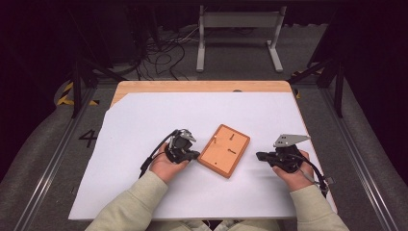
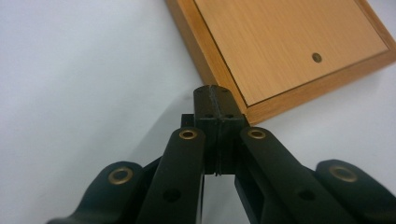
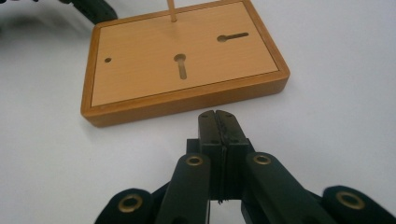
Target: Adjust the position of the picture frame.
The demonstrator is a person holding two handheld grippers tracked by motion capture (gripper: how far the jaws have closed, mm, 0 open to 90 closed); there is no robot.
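Note:
A flat wooden board (image 1: 224, 150) lies tilted on the white table cover, with a thin upright peg (image 1: 216, 140), two keyhole slots (image 3: 181, 65) and a small round hole (image 2: 316, 57) in its top. My left gripper (image 1: 194, 155) is shut with nothing in it, its tip right at the board's left edge (image 2: 219, 79). To the board's right, my right gripper (image 1: 260, 155) is also shut and bare, a short gap away from the board's long side (image 3: 187, 100). In the right gripper view the jaws' tip (image 3: 217, 115) points at that side.
The white cover (image 1: 144, 120) spreads over a wooden table (image 1: 202, 86). Beyond the far edge are a white metal frame (image 1: 238, 29) and loose cables (image 1: 163, 53) on the floor. Dark stand legs (image 1: 82, 82) flank the table.

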